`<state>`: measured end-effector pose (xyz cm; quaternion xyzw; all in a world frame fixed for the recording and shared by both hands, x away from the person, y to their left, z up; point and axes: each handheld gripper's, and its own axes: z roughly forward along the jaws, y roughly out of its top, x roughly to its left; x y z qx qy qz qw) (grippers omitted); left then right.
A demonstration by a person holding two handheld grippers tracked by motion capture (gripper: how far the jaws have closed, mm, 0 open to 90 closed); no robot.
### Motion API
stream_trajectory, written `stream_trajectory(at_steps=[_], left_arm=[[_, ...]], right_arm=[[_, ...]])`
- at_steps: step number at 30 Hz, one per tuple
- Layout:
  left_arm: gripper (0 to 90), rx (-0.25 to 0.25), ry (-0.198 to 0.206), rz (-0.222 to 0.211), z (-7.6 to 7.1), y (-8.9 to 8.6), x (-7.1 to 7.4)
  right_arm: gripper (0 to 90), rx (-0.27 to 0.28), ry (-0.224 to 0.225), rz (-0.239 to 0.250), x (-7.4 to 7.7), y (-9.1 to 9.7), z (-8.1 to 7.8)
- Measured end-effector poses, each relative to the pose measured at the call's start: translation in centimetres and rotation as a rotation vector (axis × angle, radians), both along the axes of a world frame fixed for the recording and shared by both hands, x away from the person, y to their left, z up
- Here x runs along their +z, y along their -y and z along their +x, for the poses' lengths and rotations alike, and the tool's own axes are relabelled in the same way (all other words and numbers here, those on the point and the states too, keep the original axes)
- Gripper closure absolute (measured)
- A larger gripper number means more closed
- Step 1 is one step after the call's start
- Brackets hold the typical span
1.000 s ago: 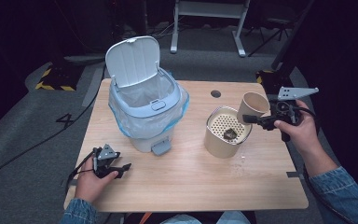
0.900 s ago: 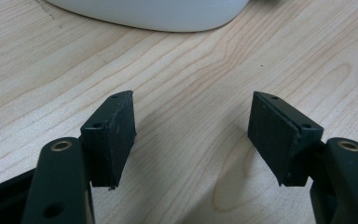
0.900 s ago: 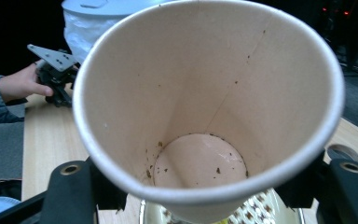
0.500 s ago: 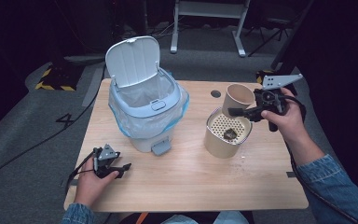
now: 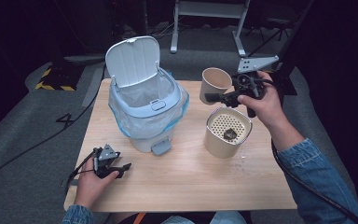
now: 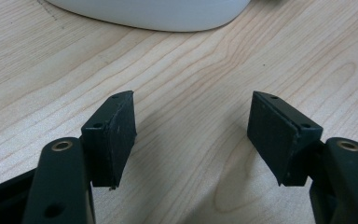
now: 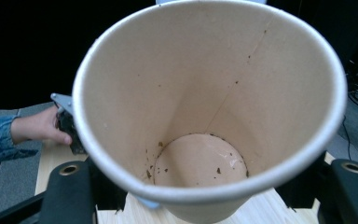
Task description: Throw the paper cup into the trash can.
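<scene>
Left gripper (image 5: 121, 167), table's 7 o'clock: jaws apart, nothing between, idle on wood-grain table (image 5: 191, 182).

Strainer canister (image 5: 227, 131), 4 o'clock of centre: cream, rounded-square, perforated top, dark clump on mesh.

Right gripper (image 5: 213, 97), 1 o'clock: jaws clamped on paper cup (image 5: 215, 83), tipped on side in air just past canister.

Cup: thin tan paper, tapered, seam visible, wet dregs and specks inside.

Risk: squeeze buckles soft wall, or dregs drip on table short of bin.

Pedal bin (image 5: 145, 109), 11 o'clock: pale blue-white plastic, lid up, clear liner, probably the target.
</scene>
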<state>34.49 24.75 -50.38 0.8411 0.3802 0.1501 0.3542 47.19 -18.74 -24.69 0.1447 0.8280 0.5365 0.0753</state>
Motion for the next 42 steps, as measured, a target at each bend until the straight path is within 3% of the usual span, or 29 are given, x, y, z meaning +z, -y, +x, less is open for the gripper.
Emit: stream_trajectory(at_steps=[6,11,15,27,42], left_arm=[[32.9,0.008,0.0,-0.002,0.0,0.0,0.0],[32.9,0.01,0.003,0.0,0.0,0.1,0.0],[32.9,0.01,0.002,0.0,0.0,0.1,0.0],[32.7,0.015,0.002,-0.005,0.1,0.1,0.0],[32.5,0.012,0.003,-0.003,0.1,0.1,0.0]], right_arm=[[31.9,0.003,0.005,0.046,0.6,-2.7,0.9],[31.6,-0.001,0.031,0.042,0.8,-5.8,1.7],[31.6,0.004,0.017,0.061,1.0,-7.4,2.1],[31.5,0.011,0.016,-0.025,1.1,-12.6,3.1],[30.9,-0.013,-0.009,-0.114,-1.1,-15.4,4.7]])
